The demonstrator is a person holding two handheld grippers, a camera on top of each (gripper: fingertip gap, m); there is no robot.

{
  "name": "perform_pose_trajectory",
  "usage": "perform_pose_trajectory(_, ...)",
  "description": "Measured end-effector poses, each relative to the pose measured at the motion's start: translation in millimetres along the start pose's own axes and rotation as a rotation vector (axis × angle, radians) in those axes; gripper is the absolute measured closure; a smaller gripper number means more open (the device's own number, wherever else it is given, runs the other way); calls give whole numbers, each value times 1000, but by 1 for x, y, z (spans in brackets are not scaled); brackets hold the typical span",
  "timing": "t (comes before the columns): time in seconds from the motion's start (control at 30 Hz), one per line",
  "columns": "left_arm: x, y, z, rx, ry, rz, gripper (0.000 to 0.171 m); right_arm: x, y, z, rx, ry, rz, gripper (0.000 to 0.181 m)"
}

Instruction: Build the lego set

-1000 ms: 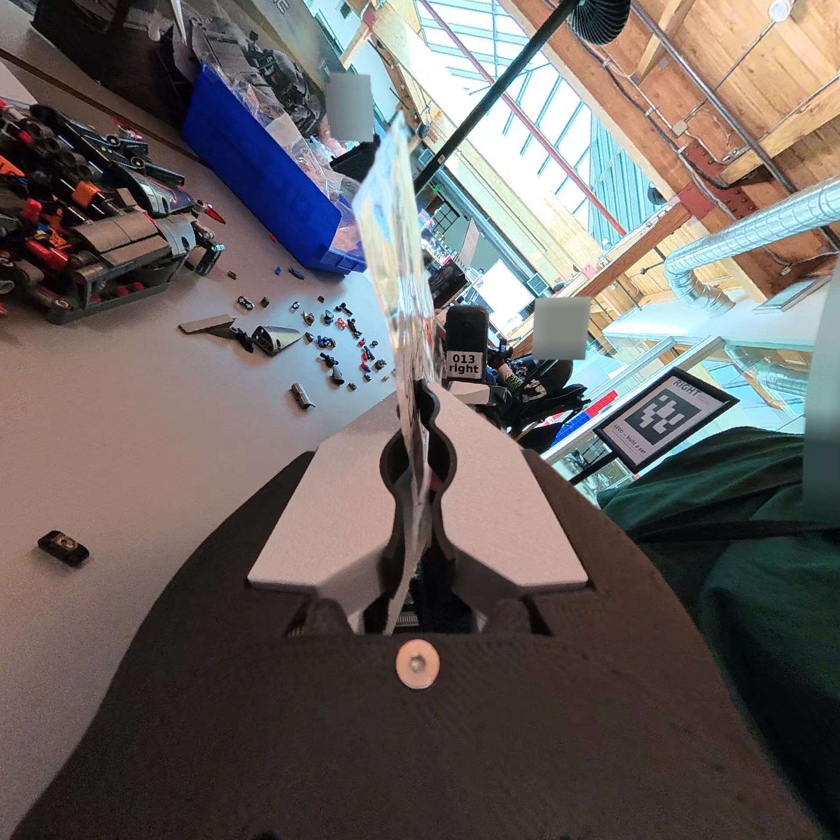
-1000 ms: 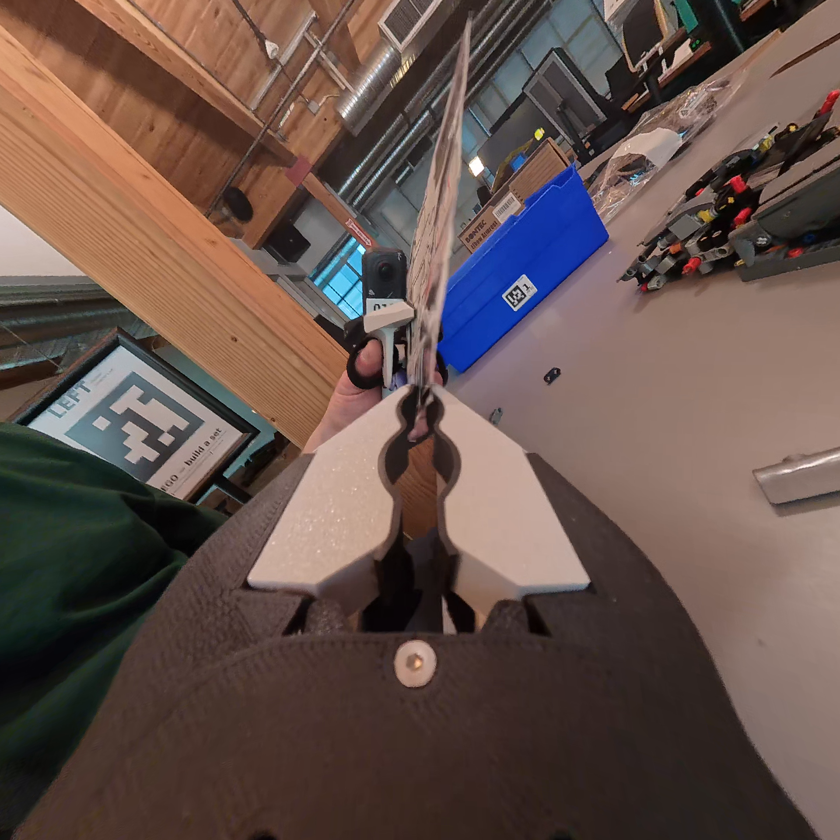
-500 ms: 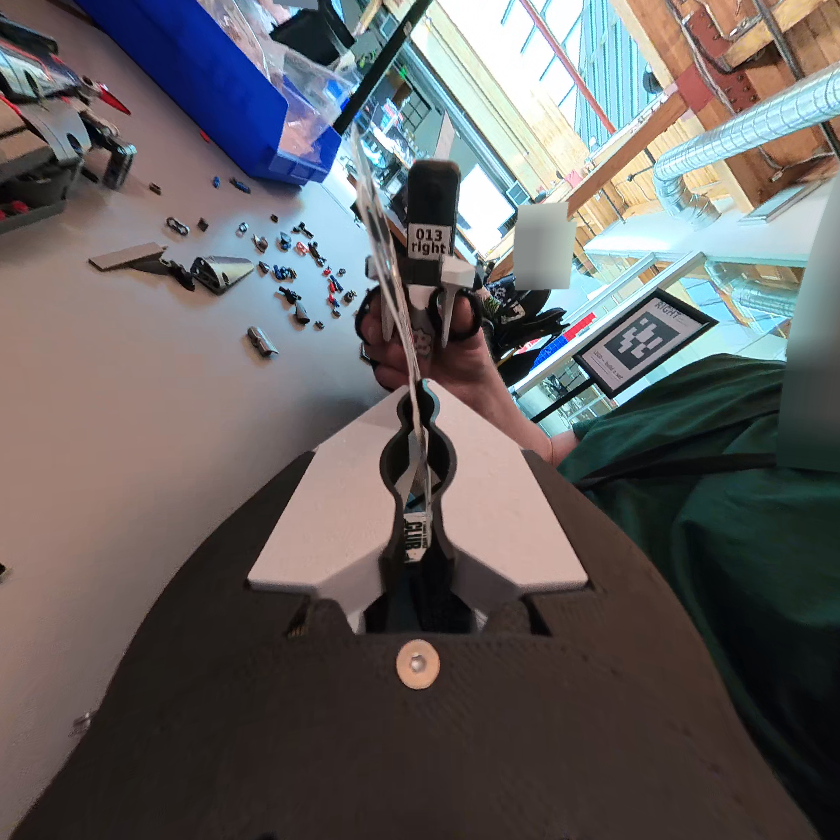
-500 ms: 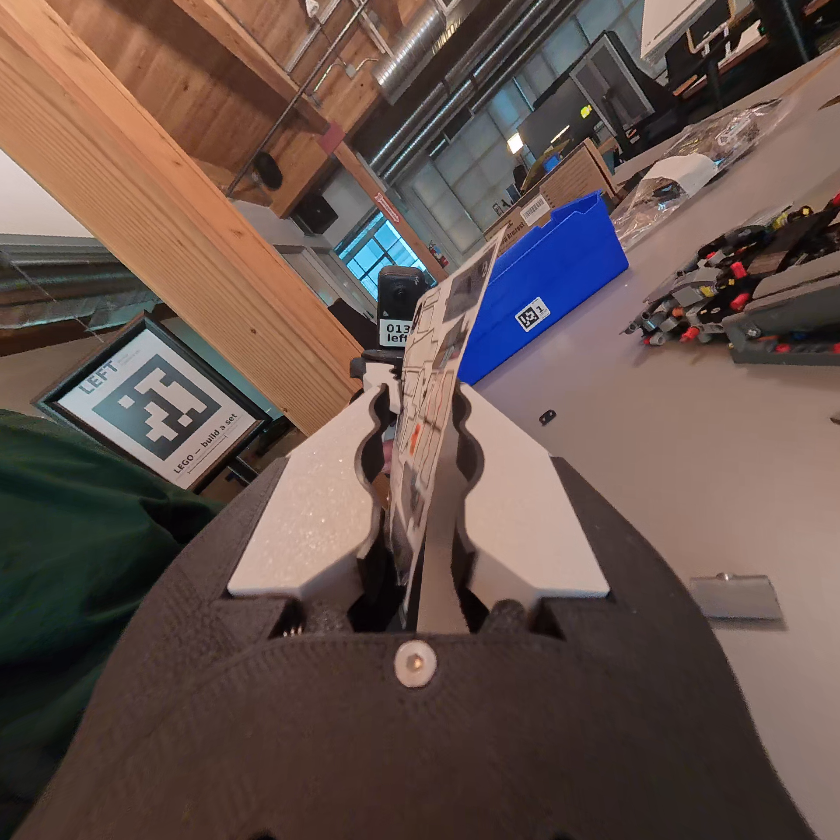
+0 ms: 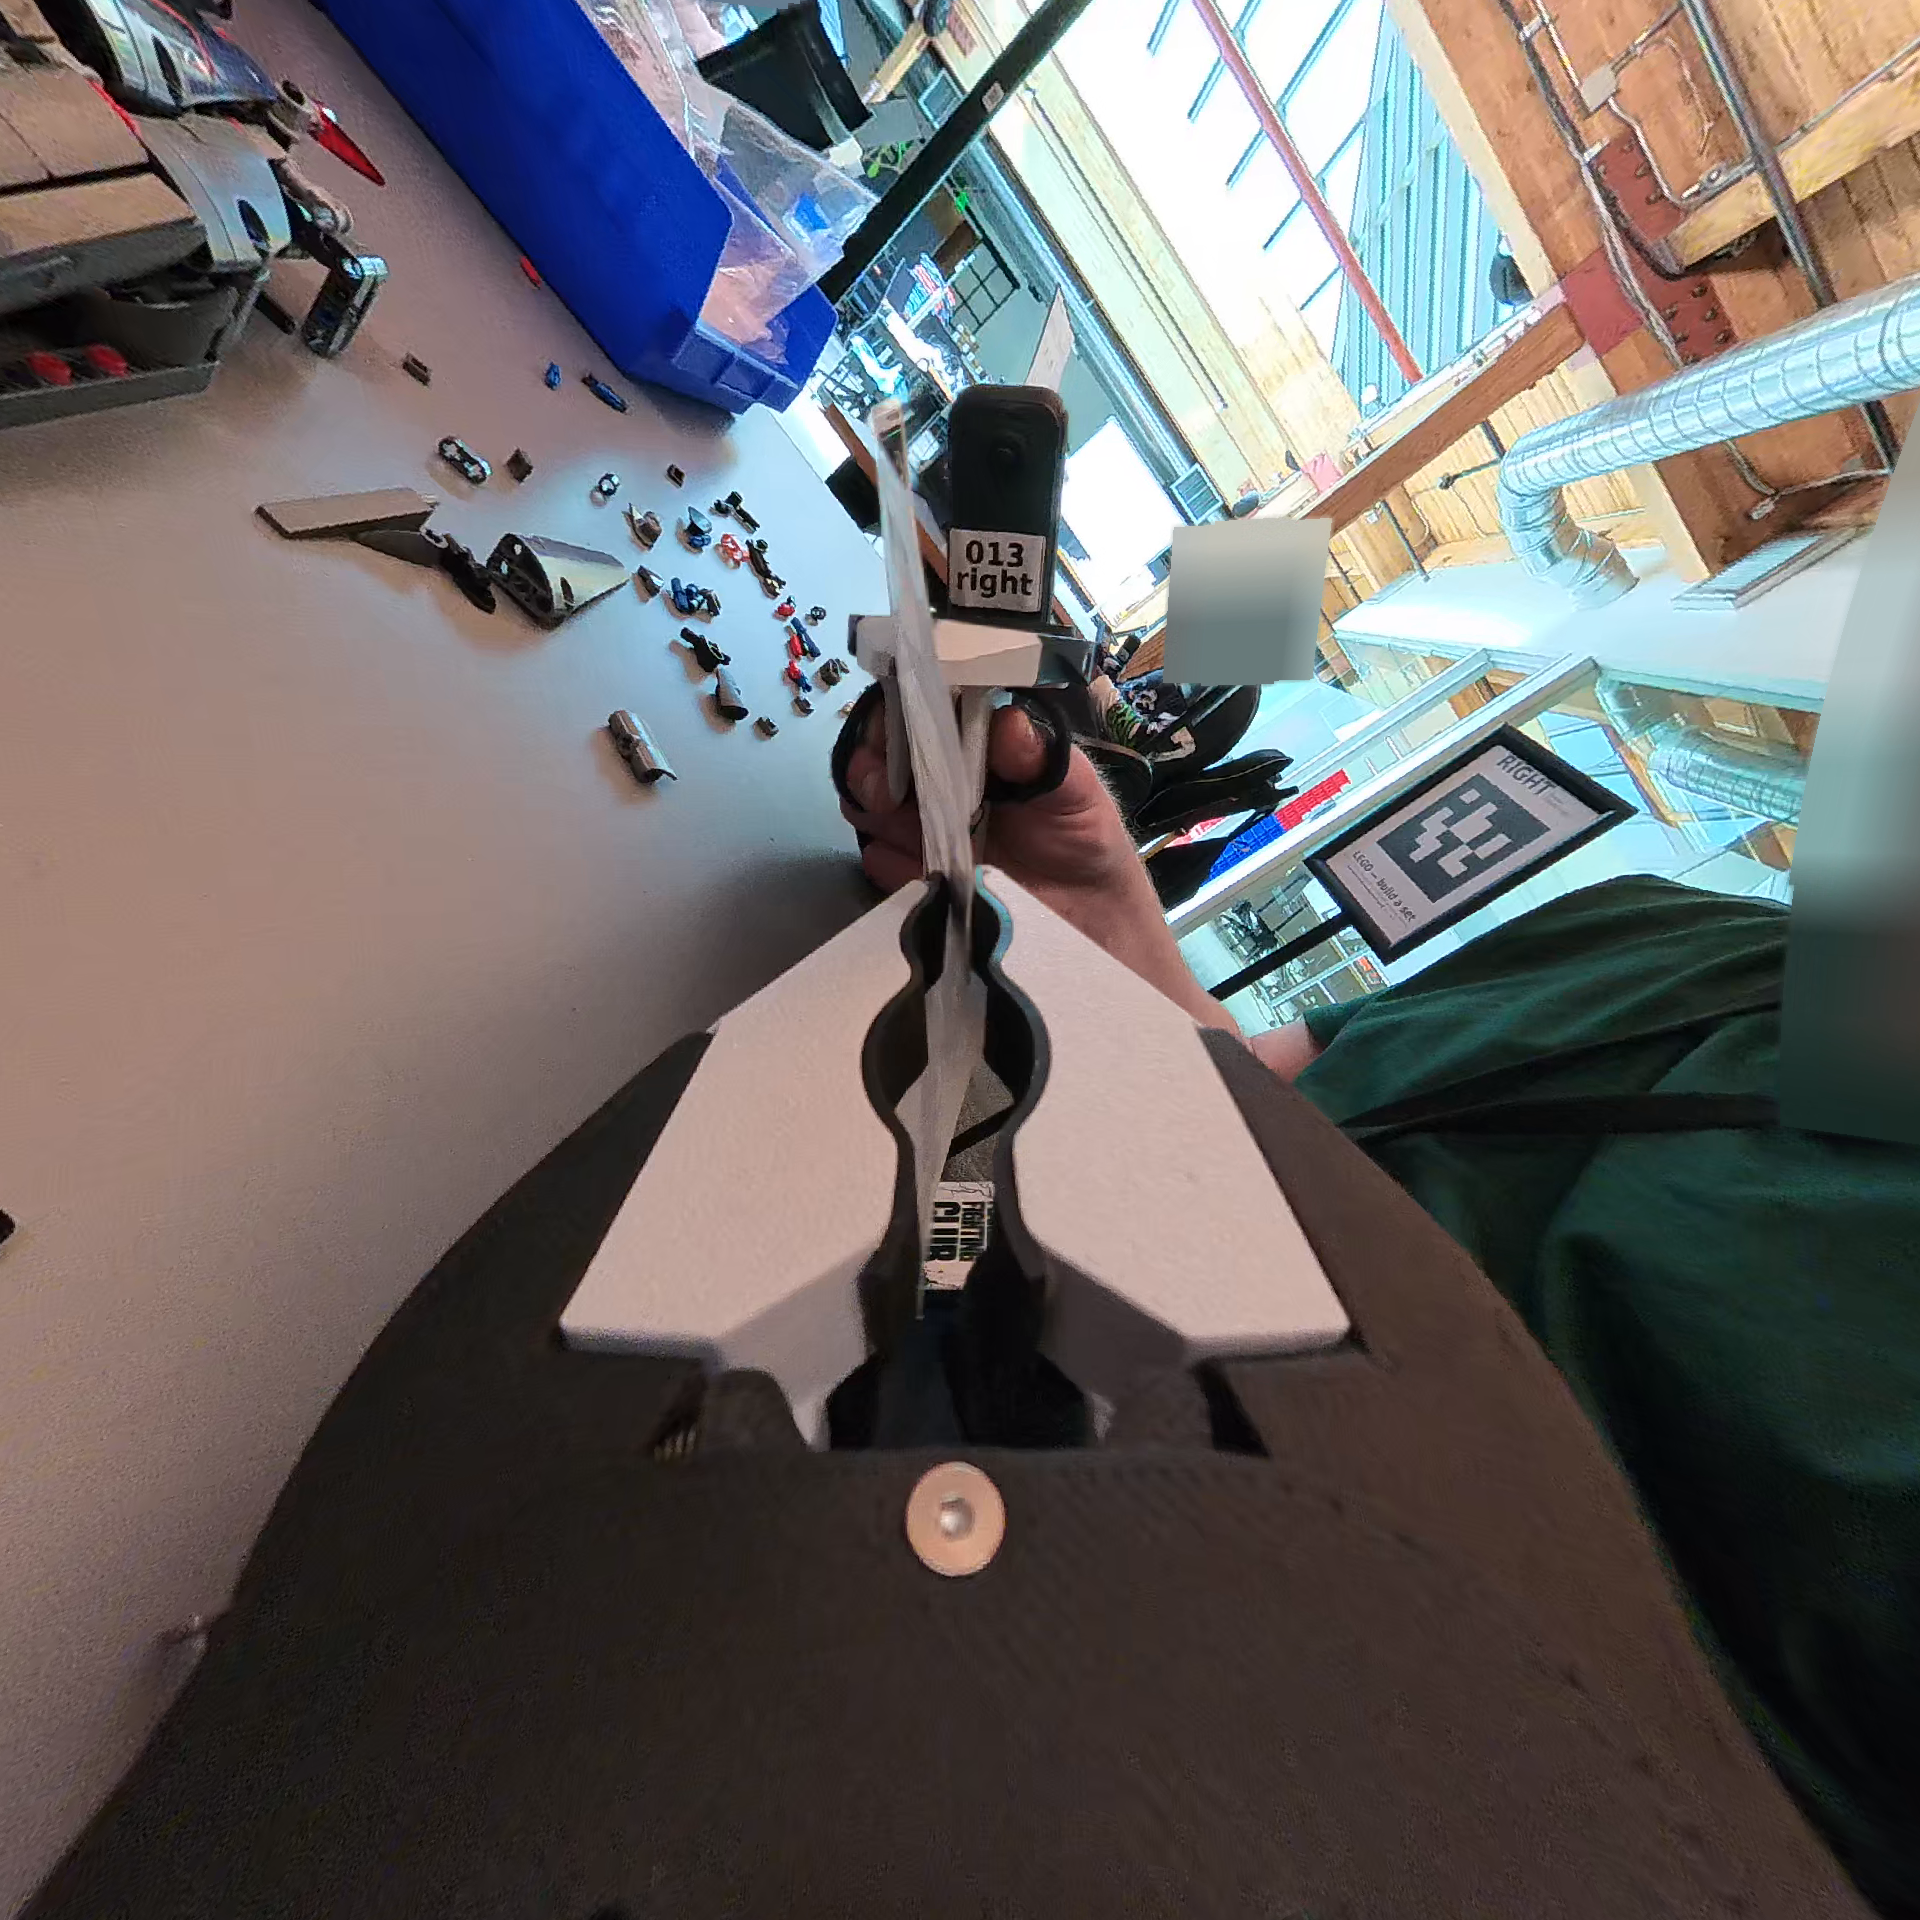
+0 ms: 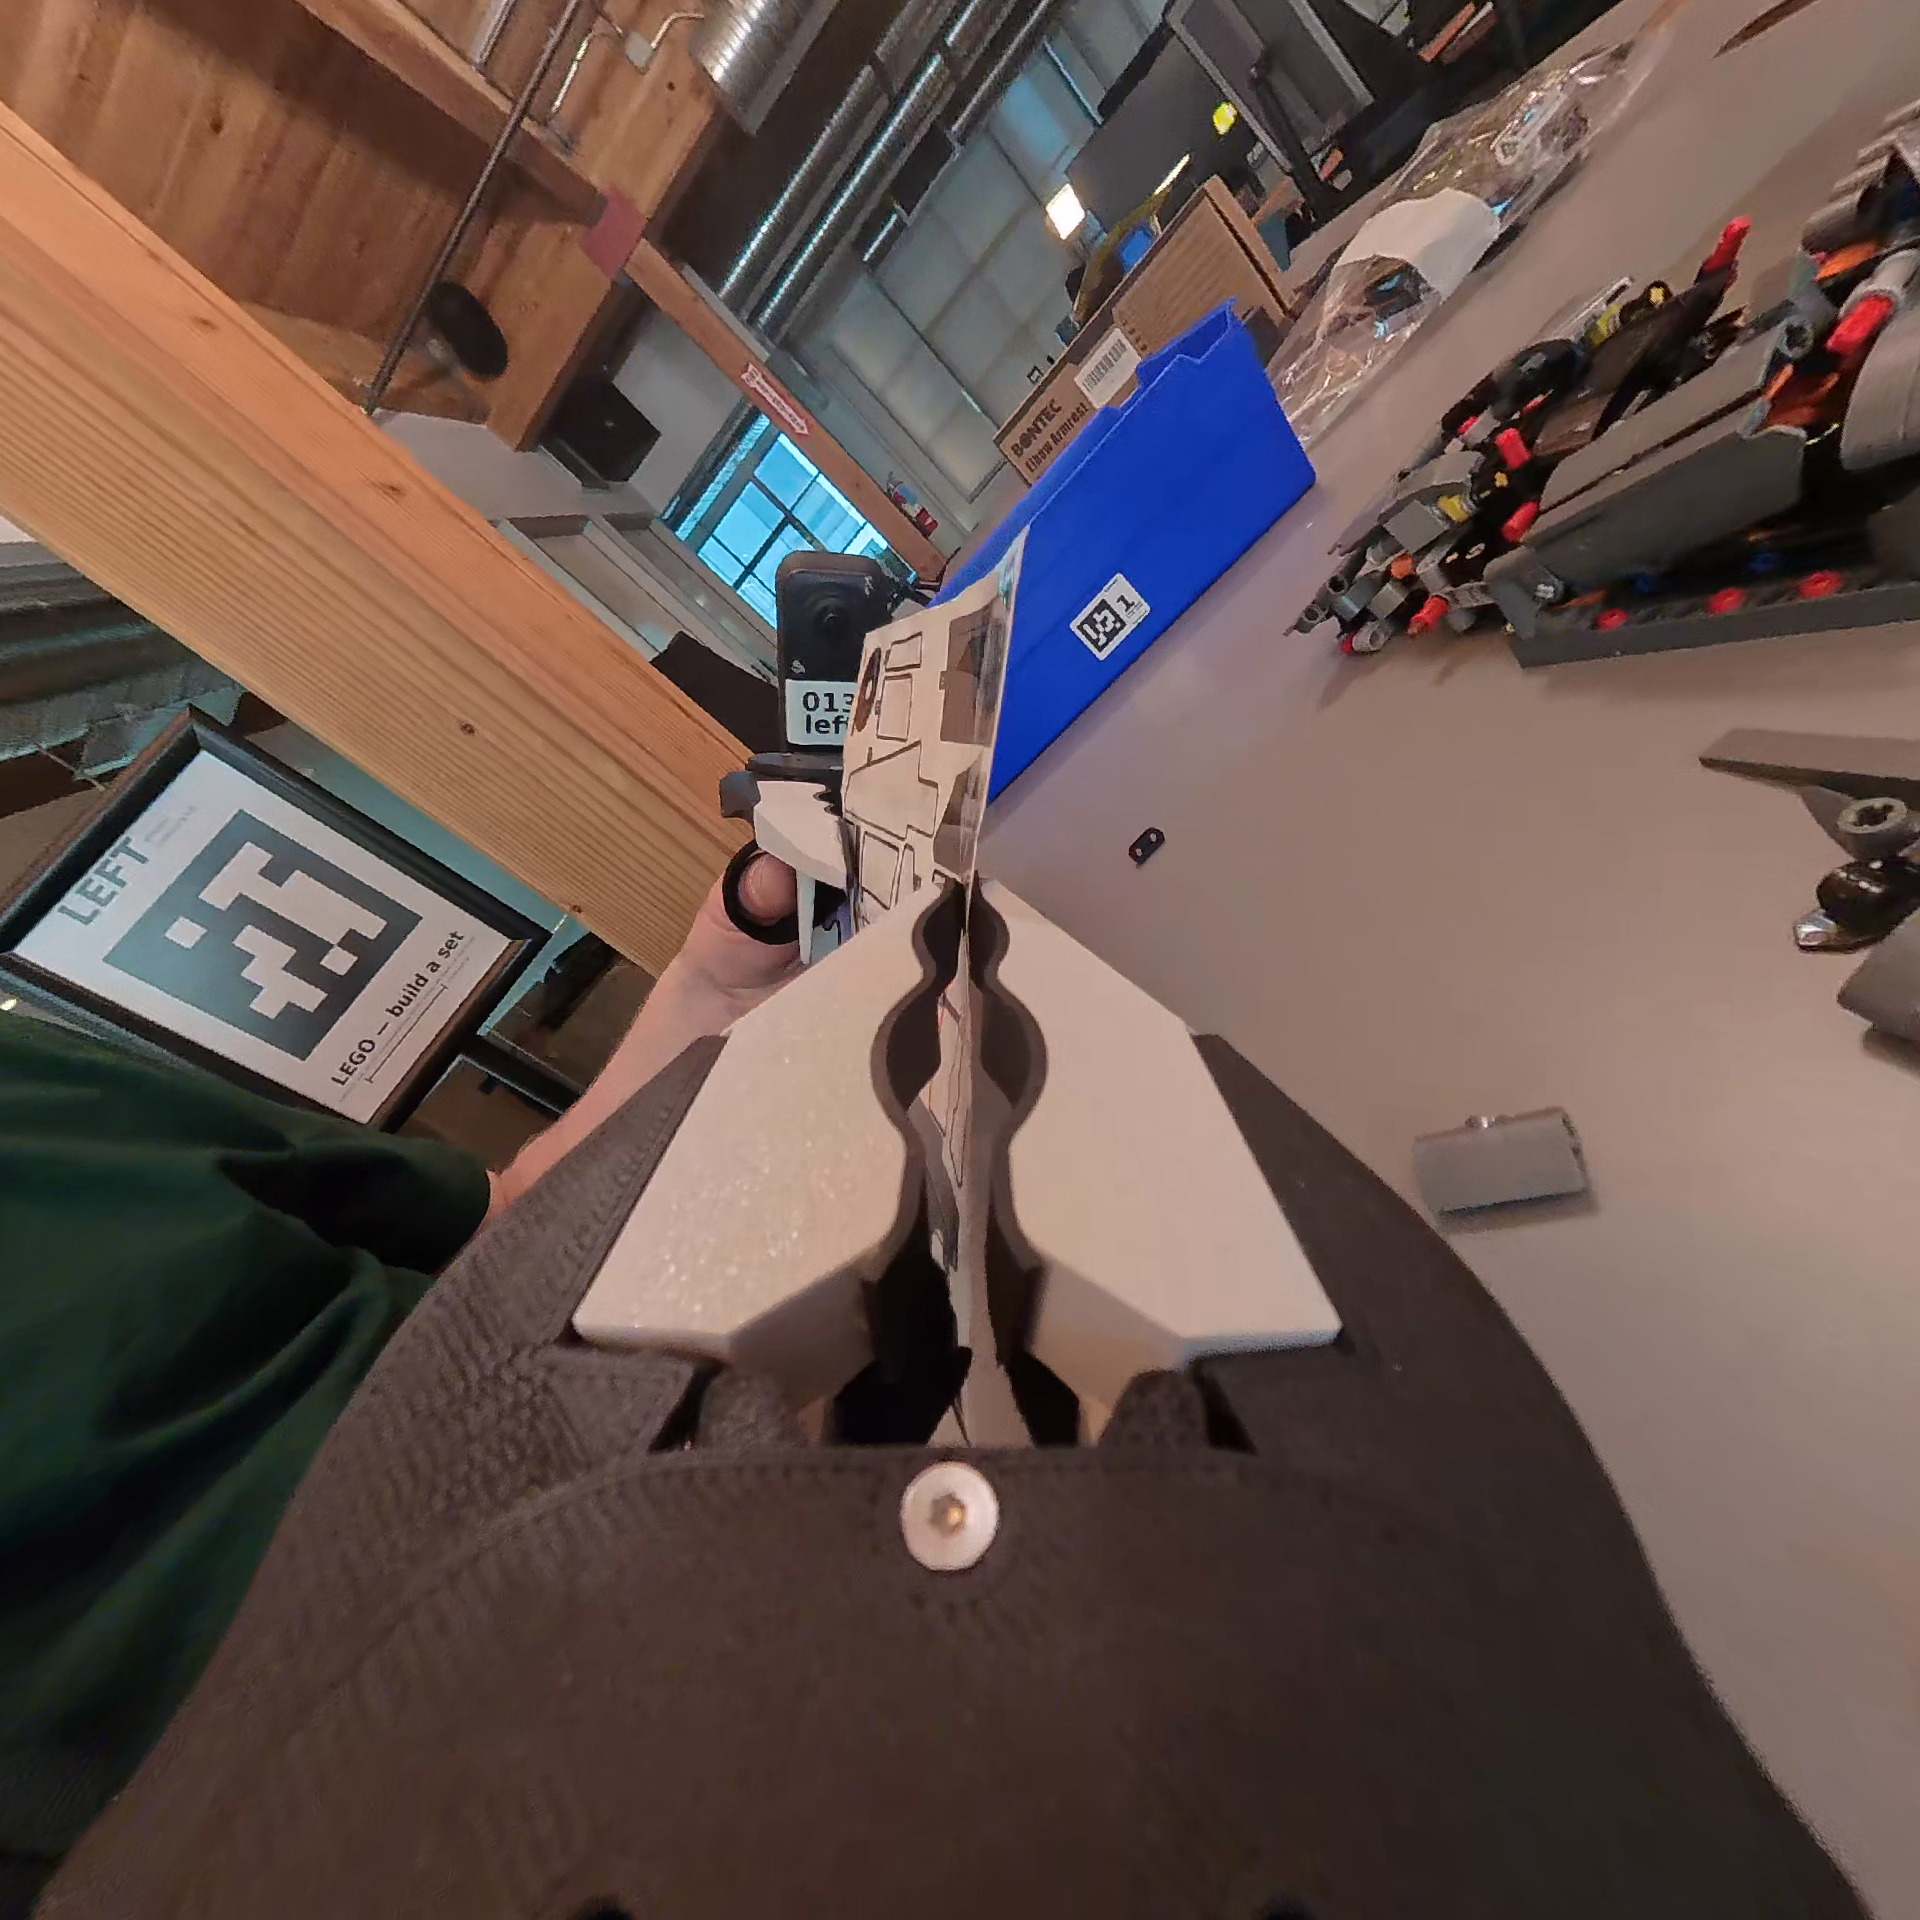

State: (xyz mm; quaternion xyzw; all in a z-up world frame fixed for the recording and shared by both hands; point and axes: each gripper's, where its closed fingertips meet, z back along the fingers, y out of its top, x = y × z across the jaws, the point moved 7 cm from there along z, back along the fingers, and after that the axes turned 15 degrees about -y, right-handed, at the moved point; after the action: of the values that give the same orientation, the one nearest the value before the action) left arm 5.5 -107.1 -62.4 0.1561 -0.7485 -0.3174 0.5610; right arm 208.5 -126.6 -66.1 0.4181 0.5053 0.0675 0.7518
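Above the grey table (image 5: pixel 260 935) under timber beams (image 6: pixel 312 499), both grippers (image 5: pixel 956 894) (image 6: pixel 961 894) pinch the sheet (image 6: pixel 925 727); right's jaws, parted earlier, are closed again.

In the left wrist view, a white label with dark print sits on the black camera (image 5: pixel 1003 468) at upper centre. A framed sign (image 5: pixel 1465 847) at right carries a black-and-white code and lines of print. The printed sheet (image 5: pixel 940 790) shows a dark lettered strip low at centre. In the right wrist view, a second framed sign (image 6: pixel 260 925) stands at left. The blue bin (image 6: pixel 1143 540) wears a code sticker, and the cardboard box (image 6: pixel 1049 431) behind it bears print and a barcode label.
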Motion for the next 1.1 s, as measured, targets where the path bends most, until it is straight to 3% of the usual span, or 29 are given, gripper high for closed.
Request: perform_pose_trajectory(1.1,-7,9,12,108,62,-18,171,4,1,1,11,25,-34,181)
